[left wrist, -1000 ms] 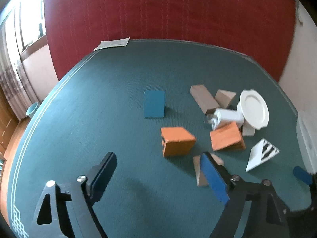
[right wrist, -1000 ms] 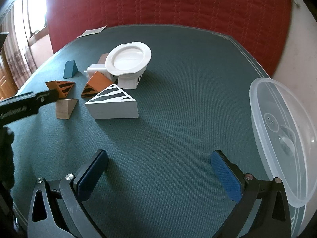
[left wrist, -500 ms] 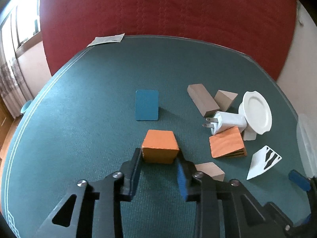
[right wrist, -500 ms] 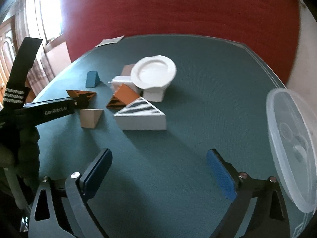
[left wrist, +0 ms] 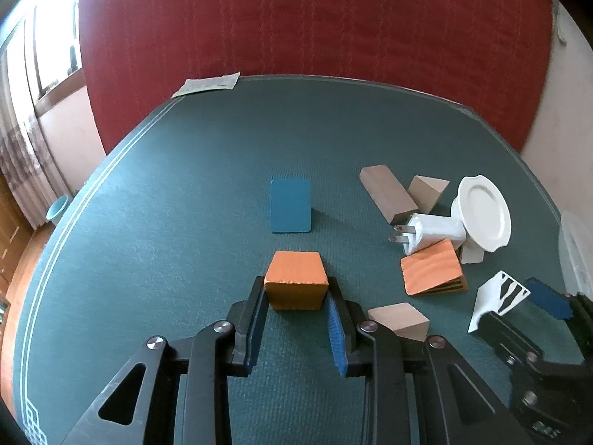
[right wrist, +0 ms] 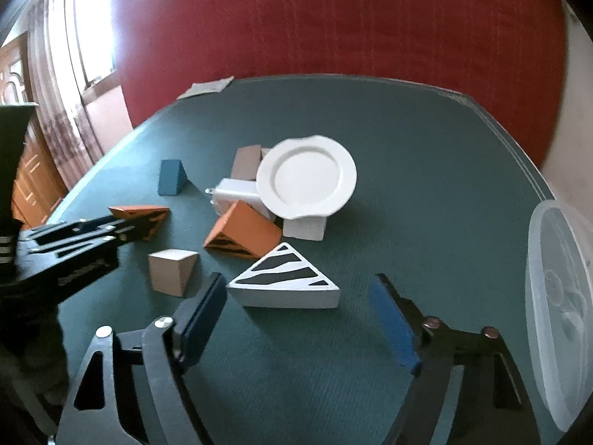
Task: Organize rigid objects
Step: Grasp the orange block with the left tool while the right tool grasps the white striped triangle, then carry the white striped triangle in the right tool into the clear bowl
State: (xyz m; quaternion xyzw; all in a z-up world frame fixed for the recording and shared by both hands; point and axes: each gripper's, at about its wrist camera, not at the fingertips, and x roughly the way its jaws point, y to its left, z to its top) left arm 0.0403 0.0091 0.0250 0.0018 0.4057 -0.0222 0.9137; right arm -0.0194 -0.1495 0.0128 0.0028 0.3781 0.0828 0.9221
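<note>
My left gripper [left wrist: 296, 298] is shut on an orange block [left wrist: 296, 280], which rests on the green table [left wrist: 166, 222]; the same block shows in the right wrist view [right wrist: 142, 217] between the left gripper's fingers. My right gripper [right wrist: 296, 296] is open, with its fingertips on either side of a white zebra-striped wedge [right wrist: 283, 276], which also shows in the left wrist view [left wrist: 494, 298]. A second orange wedge [left wrist: 431, 269] and a plain wooden wedge [left wrist: 398, 320] lie between the two grippers.
A blue block [left wrist: 291, 205] stands farther back. Two brown wooden blocks [left wrist: 387, 193], a white plug adapter [left wrist: 430, 230] and a white plate [left wrist: 483, 213] propped on a white block cluster at the right. A clear plastic lid [right wrist: 556, 296] lies at the table's right edge.
My left gripper closed on the orange block. My right gripper moved forward until its open fingers flank the zebra-striped wedge.
</note>
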